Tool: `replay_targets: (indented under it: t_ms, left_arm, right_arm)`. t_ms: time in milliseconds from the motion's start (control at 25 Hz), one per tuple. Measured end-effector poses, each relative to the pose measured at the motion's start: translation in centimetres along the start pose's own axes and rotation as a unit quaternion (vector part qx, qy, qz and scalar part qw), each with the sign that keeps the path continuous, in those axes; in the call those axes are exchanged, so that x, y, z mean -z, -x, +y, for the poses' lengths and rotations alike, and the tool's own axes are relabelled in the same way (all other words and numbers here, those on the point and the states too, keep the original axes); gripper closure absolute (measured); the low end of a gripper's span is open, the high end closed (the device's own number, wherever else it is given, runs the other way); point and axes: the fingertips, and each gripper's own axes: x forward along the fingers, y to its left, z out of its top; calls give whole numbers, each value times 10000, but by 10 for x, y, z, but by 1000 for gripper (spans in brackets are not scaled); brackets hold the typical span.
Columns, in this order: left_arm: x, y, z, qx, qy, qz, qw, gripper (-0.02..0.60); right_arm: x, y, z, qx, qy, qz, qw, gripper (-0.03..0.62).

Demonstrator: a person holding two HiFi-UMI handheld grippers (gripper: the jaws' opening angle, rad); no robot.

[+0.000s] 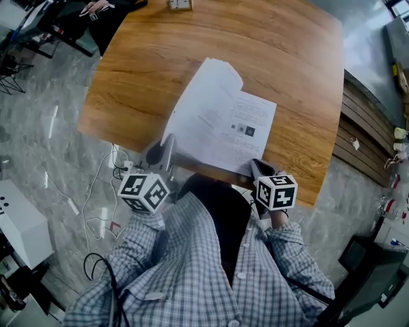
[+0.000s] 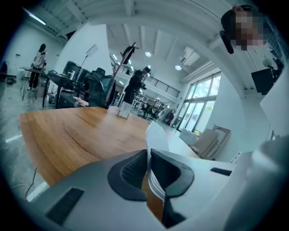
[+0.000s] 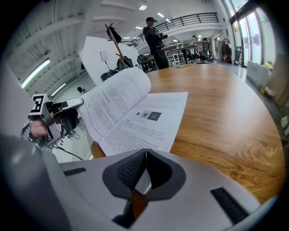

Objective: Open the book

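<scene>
The book (image 1: 220,121) lies open on the wooden table (image 1: 300,76), its printed white pages facing up. My left gripper (image 1: 167,145) is at the book's near left edge, shut on a sheaf of pages (image 2: 156,182) that it holds raised and curved above the rest. In the left gripper view the page edges run between the dark pads (image 2: 131,169). My right gripper (image 1: 259,167) is shut on the near right corner of the flat right-hand page (image 3: 142,180). The right gripper view shows the lifted leaf (image 3: 113,97) arching leftward toward the left gripper (image 3: 67,115).
A small upright card stand (image 1: 180,4) sits at the table's far edge. Cables (image 1: 96,211) and a white box (image 1: 19,223) lie on the marble floor to the left. A person (image 2: 135,85) stands beyond the table among desks and equipment.
</scene>
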Motion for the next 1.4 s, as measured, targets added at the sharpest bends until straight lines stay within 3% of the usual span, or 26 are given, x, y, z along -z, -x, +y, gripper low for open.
replay_targets:
  t_ms: [440,720,1040,1200,1400]
  left_arm:
    - [28,3,50,-648,958,236,9930,550]
    - [55,0,74,-976,1583,640,9805,549]
    - [69,-8,83,-787,1690,892,9784,518]
    - [67,-2,82,-556,1888,830,9769,511]
    - [73,8,87,-533,2151,853,9714,511]
  right_arm:
    - [1,0,1,42,-73,-38,10000,571]
    - [1,0,-1,27,-131,-91,9999,571]
    - [2,-2,-4,-5,-290,-118,9995,572]
    - [2,-1,-4,-39,-410,-177,9990,571]
    - [1,-2,-4,-87,-434,-151,9989,572]
